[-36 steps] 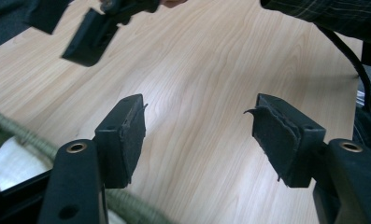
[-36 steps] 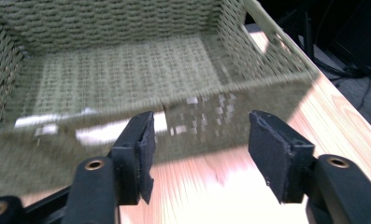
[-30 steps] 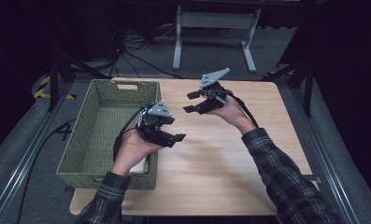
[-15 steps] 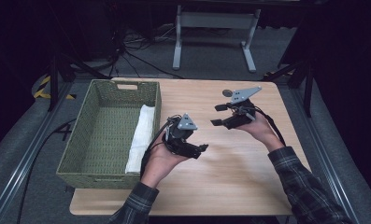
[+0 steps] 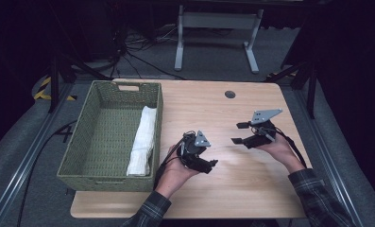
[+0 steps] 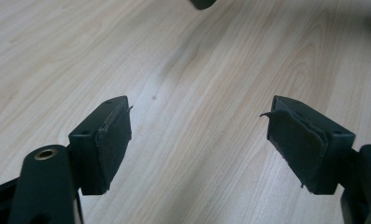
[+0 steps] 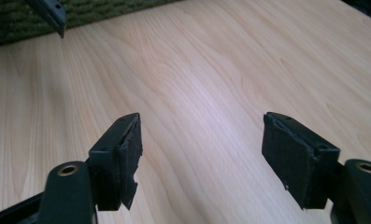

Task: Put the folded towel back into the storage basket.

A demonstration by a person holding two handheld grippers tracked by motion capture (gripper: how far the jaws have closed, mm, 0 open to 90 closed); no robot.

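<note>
A woven green basket (image 5: pixel 81 156) stands on the left of the wooden table (image 5: pixel 251 198). A folded white cloth (image 5: pixel 142 142) lies inside it along its right wall. My left gripper (image 5: pixel 208 161) hovers low over the table just right of the basket. Its jaws have just been opening and stand open, with bare wood between the pads (image 6: pixel 113 140). My right gripper (image 5: pixel 240 133) is a little farther right and points left. Its jaws have also just been opening, and nothing is between its pads (image 7: pixel 127 158).
The basket's green weave (image 7: pixel 80 14) and the tip of the other gripper's grey plate (image 7: pixel 50 11) show at the top left of the right gripper view. A round cable hole (image 5: pixel 230 94) sits near the table's far edge. A metal stand (image 5: pixel 216 28) and floor cables lie beyond it.
Both hands have moved right, nearer the front edge and lower. The left hand has left the basket, uncovering the white cloth inside it.
</note>
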